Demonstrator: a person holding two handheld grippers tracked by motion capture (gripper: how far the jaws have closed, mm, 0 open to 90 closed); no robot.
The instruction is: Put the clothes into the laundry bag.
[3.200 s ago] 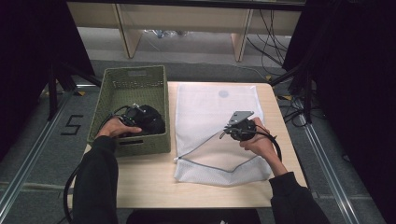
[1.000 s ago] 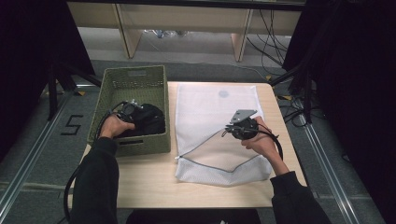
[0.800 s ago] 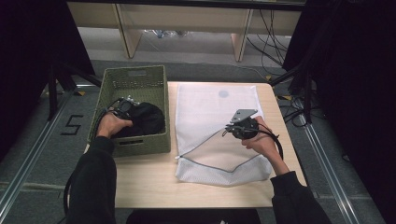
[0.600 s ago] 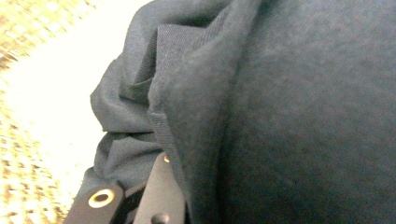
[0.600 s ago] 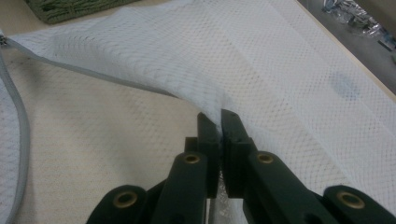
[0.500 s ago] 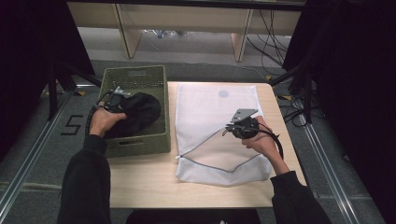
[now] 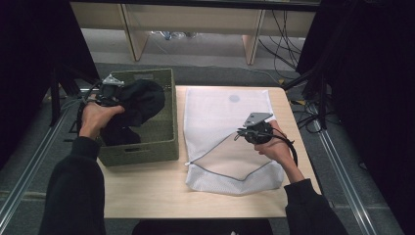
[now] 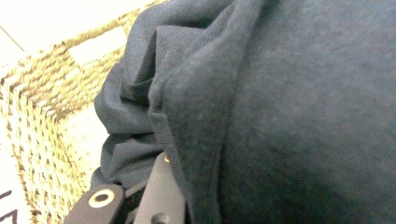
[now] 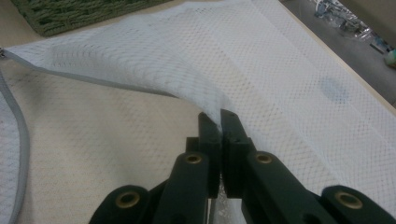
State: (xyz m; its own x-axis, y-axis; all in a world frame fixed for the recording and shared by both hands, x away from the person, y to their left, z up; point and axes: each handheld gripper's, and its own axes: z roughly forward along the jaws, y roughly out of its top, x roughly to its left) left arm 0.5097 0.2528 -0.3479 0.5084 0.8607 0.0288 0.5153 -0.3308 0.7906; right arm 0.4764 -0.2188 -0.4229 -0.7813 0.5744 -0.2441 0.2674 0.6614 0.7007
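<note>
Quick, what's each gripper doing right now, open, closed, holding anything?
Left gripper: closed on the dark garment, lifted above the basket.
Right gripper: closed on the mesh bag's upper layer.

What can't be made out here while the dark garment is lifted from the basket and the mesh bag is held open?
- Left gripper jaw tips: buried in the dark garment in the left gripper view.
- Basket floor: covered by the garment in the high view.
- Garment type: bunched, not discernible.
- Grey mark on the mesh bag: too small and blurred.
- Right gripper: pinches the bag's upper layer.
</note>
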